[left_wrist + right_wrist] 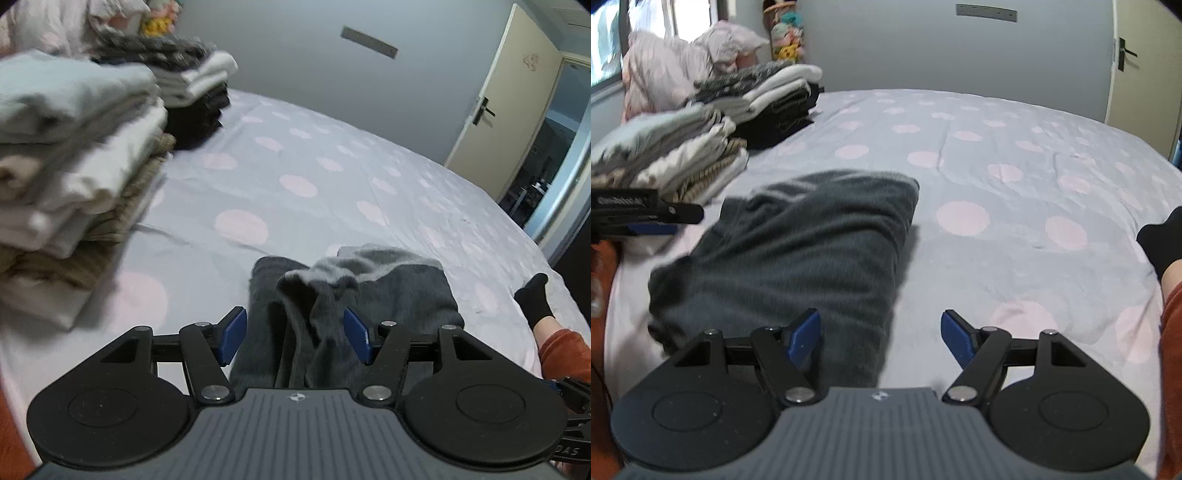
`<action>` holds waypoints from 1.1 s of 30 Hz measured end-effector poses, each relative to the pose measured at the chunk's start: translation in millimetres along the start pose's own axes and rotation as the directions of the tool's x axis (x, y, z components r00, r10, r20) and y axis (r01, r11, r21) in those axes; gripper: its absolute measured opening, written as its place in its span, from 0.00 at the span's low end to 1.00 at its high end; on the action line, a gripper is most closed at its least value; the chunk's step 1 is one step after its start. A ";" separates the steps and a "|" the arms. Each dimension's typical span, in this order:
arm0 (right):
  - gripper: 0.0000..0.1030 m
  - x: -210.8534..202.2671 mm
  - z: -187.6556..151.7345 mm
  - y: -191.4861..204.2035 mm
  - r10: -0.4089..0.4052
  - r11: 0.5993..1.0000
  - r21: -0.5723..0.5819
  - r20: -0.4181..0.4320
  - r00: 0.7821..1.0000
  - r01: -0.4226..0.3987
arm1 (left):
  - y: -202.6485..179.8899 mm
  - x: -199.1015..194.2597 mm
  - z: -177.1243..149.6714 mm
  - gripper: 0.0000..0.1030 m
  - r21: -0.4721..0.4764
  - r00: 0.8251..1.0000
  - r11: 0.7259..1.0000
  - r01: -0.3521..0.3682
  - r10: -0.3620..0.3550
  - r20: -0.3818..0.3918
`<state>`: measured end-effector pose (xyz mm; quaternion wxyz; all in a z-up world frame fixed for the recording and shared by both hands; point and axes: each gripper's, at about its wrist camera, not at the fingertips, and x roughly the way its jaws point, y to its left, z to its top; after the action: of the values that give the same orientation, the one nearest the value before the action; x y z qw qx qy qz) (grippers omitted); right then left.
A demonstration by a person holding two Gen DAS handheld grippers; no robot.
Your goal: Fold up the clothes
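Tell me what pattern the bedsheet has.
Pale lilac bedsheet with large pink polka dots, clearest in the right wrist view.

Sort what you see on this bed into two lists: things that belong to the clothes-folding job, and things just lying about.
Belongs to the job:
dark grey garment
left gripper, jaws open around a bunched fold
right gripper, jaws open
near folded stack
far folded stack

Just lying about:
pink pillows
soft toys
door

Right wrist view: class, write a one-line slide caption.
Open tongs hover beside a dark grey garment on the polka-dot bed.
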<state>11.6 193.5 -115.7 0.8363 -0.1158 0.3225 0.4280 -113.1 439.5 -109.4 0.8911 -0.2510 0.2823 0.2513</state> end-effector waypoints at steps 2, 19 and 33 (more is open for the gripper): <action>0.73 4.0 4.7 -4.0 0.010 0.999 0.030 0.020 1.000 -0.011 | 5.6 19.5 5.9 0.66 -0.011 1.000 1.000 0.011 -0.011 -0.020; 0.72 76.0 34.4 -22.3 0.031 0.982 0.184 0.021 0.999 -0.035 | 20.6 77.1 3.7 0.13 0.047 0.998 0.997 -0.054 0.055 -0.021; 0.87 94.5 22.2 -29.0 0.057 0.980 0.193 -0.027 0.998 -0.051 | 32.6 46.1 2.6 0.65 -0.034 0.998 0.999 -0.043 0.044 0.037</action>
<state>84.6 246.9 -161.5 0.8263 -0.0327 0.3790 0.4154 -98.4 479.6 -146.5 0.8865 -0.2546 0.2665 0.2799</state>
